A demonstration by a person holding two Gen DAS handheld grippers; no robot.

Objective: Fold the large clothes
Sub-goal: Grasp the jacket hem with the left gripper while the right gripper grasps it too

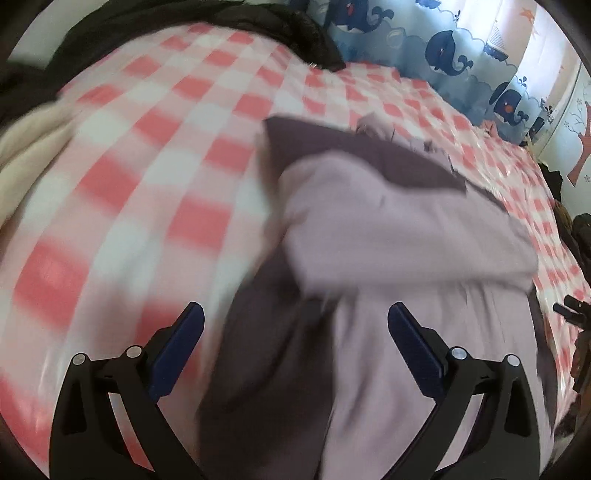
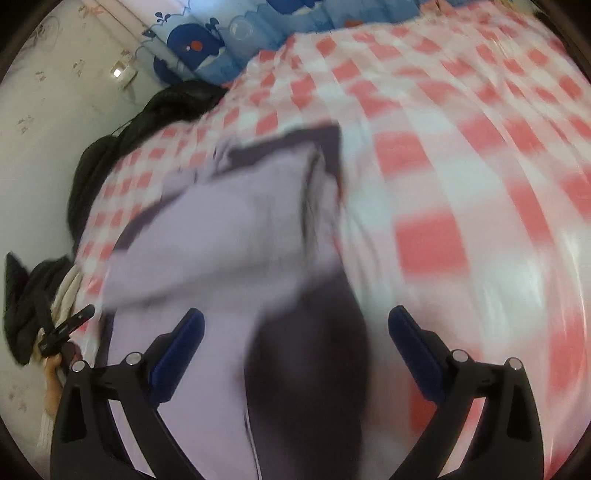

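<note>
A bed cover (image 1: 155, 155) checked in pink and white fills most of both views (image 2: 461, 155) and serves as the ground for everything else. On it lies the garment (image 1: 388, 229), pale lilac with dark purple-brown panels, partly folded over itself so that a lilac layer rests on top of a darker one; in the right wrist view the same garment (image 2: 221, 229) sits left of the cover's middle, a dark section running down toward the camera. Both views are smeared by motion blur, so the garment's exact edges are hard to tell.

Beyond the far edge of the cover hangs a curtain (image 1: 443, 48) printed with blue whales, also seen at the top of the right wrist view (image 2: 207, 40). Dark clothing (image 1: 207, 26) is heaped at the cover's far left edge in the left wrist view, and a similar dark heap (image 2: 110, 147) lies along the cover's left side in the right wrist view.

The left gripper (image 1: 295, 314) hangs over the near part of the garment, its blue-padded jaws spread wide with nothing between them. The right gripper (image 2: 295, 317) is likewise above the garment's near end, jaws wide apart and holding nothing.
</note>
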